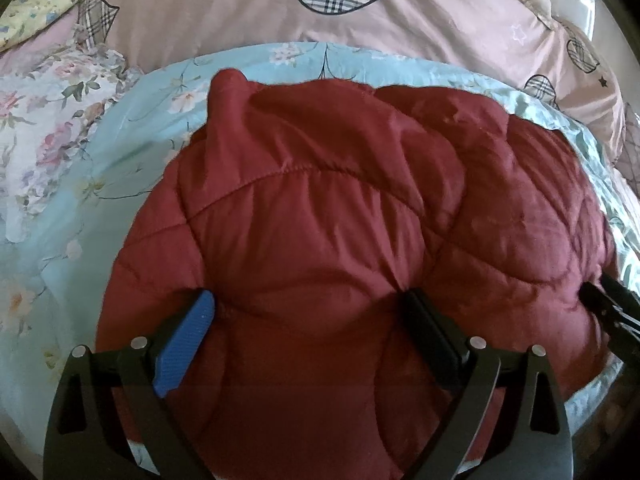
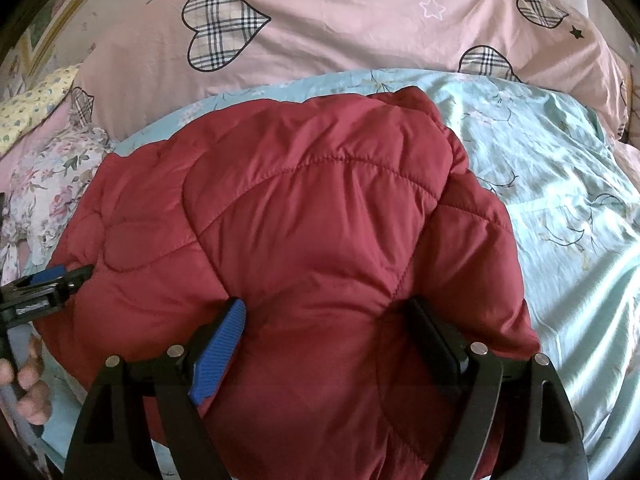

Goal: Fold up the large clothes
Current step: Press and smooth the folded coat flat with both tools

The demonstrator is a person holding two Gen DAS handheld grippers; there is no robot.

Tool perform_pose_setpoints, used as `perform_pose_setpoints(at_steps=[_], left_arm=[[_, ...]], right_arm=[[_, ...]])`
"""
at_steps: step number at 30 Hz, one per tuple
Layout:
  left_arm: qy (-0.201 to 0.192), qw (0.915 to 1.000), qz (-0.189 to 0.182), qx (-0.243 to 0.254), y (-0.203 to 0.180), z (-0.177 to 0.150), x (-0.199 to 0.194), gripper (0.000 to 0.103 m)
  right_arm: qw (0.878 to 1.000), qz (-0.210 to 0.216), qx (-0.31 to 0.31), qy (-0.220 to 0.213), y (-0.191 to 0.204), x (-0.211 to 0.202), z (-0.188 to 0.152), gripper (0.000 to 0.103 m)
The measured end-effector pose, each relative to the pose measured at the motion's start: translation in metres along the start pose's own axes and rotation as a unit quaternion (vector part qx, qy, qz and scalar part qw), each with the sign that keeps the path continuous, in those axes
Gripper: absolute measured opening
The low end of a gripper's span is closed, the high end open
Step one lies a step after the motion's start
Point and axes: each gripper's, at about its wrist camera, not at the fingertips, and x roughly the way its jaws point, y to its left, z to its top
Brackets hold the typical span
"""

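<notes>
Left wrist view: dark red quilted puffer jacket (image 1: 340,232) folded in a thick bundle on pale blue floral bedsheet (image 1: 120,168), near its front edge, below pink heart-print duvet (image 1: 240,12). Left gripper (image 1: 308,312) spread wide, fingers pressing into padding. Right gripper (image 2: 324,316) likewise parted, straddling a bulge of jacket.

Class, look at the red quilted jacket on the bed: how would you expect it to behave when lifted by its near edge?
The jacket looks puffy and creased, so it would probably sag and drape rather than hold shape. Its fabric has a slight sheen, so it may slip against the blue sheet. Both grippers, left and right, straddle thick bunched padding, suggesting bulk more than weight.
</notes>
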Motion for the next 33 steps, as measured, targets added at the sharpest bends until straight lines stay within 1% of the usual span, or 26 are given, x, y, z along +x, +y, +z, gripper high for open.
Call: perform_pose_setpoints(at_steps=[4,7,10,12,16,19,26,33], left_arm=[[-0.011,0.9998,-0.013,0.004,-0.004,-0.01,-0.023,0.096],[-0.004,0.9998,-0.003,0.018,-0.009,-0.015,-0.013,0.098],[0.001,1.0,-0.004,0.008,-0.006,-0.014,-0.001,0.101],[0.001,1.0,-0.004,0.009,-0.006,-0.013,0.001,0.102],[-0.002,0.9999,-0.004,0.009,-0.006,-0.012,0.004,0.103],[-0.004,0.9999,-0.003,0.012,-0.007,-0.013,0.005,0.103],[-0.006,0.9999,-0.005,0.014,-0.006,-0.012,0.008,0.103],[0.006,0.9998,-0.009,0.014,-0.005,-0.008,0.006,0.103]], right_arm=[[1.0,0.0,-0.001,-0.002,0.0,0.0,-0.001,0.084],[1.0,-0.001,0.0,-0.002,0.0,-0.001,0.0,0.084],[1.0,-0.007,0.0,-0.007,0.005,-0.014,0.001,0.084],[1.0,-0.008,-0.006,-0.018,0.011,-0.024,0.001,0.084],[0.999,-0.018,-0.028,0.0,0.016,-0.009,-0.001,0.087],[1.0,-0.015,-0.019,0.003,0.009,0.003,-0.002,0.091],[1.0,-0.015,-0.018,0.002,0.011,0.003,-0.003,0.092],[1.0,-0.012,-0.014,0.02,0.011,0.0,0.001,0.092]])
